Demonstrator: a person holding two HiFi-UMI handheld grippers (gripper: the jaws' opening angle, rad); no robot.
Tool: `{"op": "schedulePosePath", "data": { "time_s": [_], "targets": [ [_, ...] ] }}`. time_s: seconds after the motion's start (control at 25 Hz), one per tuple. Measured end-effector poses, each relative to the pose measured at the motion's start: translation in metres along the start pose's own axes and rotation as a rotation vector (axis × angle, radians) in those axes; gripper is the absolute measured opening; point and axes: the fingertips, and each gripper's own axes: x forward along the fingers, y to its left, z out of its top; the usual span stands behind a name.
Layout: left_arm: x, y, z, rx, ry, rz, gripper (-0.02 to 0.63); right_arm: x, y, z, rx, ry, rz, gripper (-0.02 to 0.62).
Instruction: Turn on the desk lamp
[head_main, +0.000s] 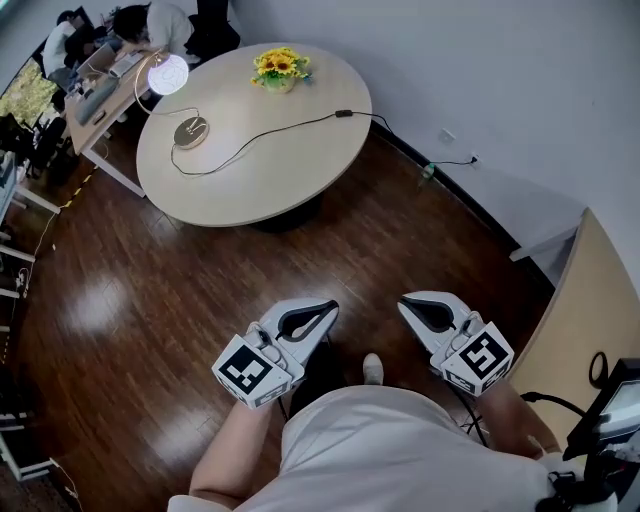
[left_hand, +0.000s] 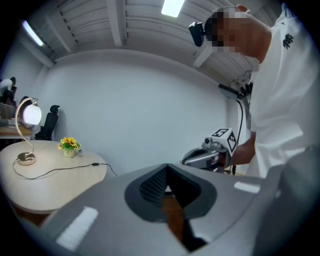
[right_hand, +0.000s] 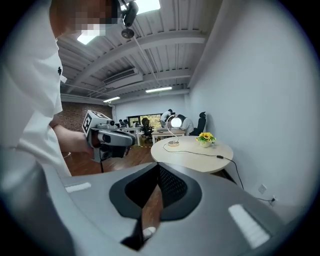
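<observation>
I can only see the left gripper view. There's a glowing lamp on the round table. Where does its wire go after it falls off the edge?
Observer: In the head view, the cord leaves the table and runs along the floor to a wall socket.
Operator: Is my other gripper holding anything?
Observer: No. The right gripper view shows the right gripper with its jaws together and nothing between them.
</observation>
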Motion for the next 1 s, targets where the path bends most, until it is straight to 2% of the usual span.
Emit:
{"op": "schedulePosePath", "data": {
  "time_s": [0.2,0.36,0.52,0.72,1.0],
  "targets": [
    [-0.006,-0.082,-0.021,-0.029,0.002,0.025,0.018,-0.052,0.027,-0.03,0.027,-0.024,0.018,0.002],
    [-0.033,-0.122,-0.037,-0.011,0.032,0.02,0.018,-0.074,0.064,-0.029,0.013,-0.057,0.013,0.002],
    [-0.069,-0.136,-0.039,0.009,0.022,0.006,0.018,-0.072,0.098,-0.014,0.003,-0.094,-0.012,0.0],
    [-0.129,-0.148,-0.04,0.095,0.036,-0.001,0.018,-0.065,0.148,0.001,0.02,-0.135,-0.033,0.0],
    [-0.204,-0.141,-0.059,0.081,0.044,0.037,0.018,-0.047,0.205,0.008,-0.006,-0.149,-0.048,0.002]
  ]
}}
